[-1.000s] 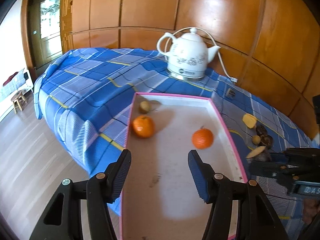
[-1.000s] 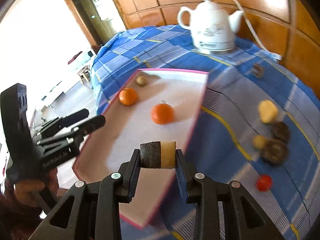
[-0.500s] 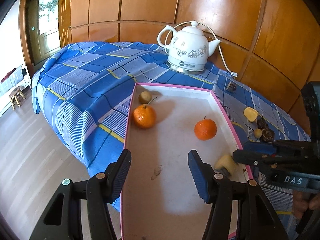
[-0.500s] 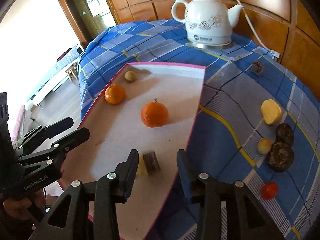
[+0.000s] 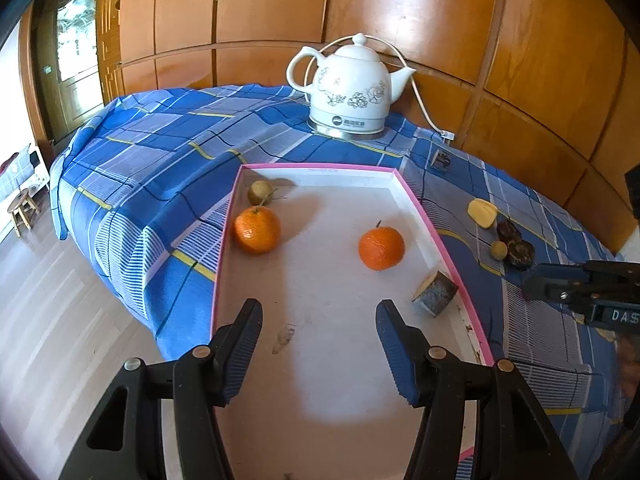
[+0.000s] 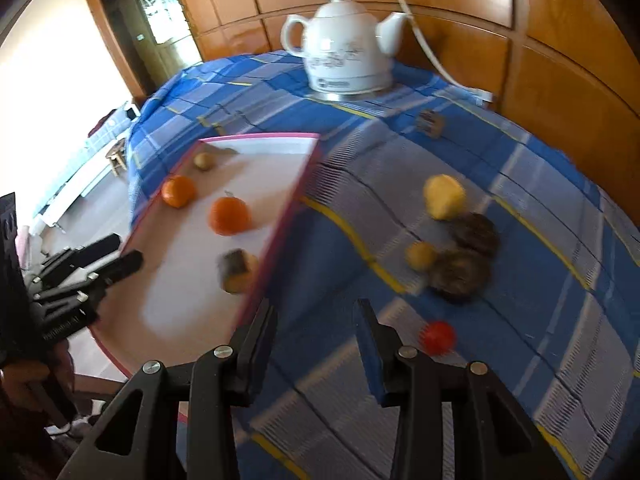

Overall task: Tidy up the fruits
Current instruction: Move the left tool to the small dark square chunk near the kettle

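The right tongs (image 6: 316, 332) tilt down over the tabletop (image 6: 540, 320), jaws parted and empty; their fruit chunk (image 5: 436, 298) now lies in the tray (image 5: 444, 248). The left tongs (image 5: 320, 340) hang open above it.

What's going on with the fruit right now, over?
Both grippers open, empty: left gripper, right gripper. Cut fruit piece lies in the tray near two oranges. Nothing in the way.

White kettle (image 5: 350, 90) on blue checked cloth (image 5: 160, 168)

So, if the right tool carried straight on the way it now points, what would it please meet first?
Probably only the bare blue checked tablecloth beside the tray's pink rim; the right tool is open and empty. Depth is uncertain.
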`<state>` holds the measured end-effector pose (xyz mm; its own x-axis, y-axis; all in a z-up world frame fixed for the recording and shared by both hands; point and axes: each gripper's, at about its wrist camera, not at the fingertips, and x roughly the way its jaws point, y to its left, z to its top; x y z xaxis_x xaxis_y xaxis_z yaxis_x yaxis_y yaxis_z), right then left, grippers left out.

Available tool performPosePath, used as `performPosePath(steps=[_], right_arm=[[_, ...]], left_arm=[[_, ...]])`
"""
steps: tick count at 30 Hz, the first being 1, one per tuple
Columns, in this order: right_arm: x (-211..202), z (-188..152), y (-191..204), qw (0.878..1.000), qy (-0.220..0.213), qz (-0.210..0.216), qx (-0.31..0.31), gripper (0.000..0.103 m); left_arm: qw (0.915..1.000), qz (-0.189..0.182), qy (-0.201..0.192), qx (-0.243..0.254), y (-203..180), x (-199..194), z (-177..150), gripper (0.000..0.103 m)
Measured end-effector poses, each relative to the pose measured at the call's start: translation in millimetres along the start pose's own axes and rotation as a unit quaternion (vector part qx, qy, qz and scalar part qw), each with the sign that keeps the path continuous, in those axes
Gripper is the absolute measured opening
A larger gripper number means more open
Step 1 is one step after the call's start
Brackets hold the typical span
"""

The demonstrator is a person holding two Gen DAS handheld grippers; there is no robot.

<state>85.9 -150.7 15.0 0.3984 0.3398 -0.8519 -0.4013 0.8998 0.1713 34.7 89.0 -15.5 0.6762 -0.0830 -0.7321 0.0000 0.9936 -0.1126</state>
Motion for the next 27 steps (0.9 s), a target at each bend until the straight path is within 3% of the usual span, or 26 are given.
performPosePath(steps=[17,27], right_arm=[[-32.2,-31.3,-124.5,0.992,0.014,-0.108,0.063,0.04],[-31.4,-43.1,-175.2,0.981,0.013,-0.11,0.157,0.04]], left_arm=[[0.9984,-0.019,0.002,0.053,-35.0,2.7,27.1,0.06],[0.9952,-0.054,0.015,0.08,-81.8,31.8,79.9,0.06]])
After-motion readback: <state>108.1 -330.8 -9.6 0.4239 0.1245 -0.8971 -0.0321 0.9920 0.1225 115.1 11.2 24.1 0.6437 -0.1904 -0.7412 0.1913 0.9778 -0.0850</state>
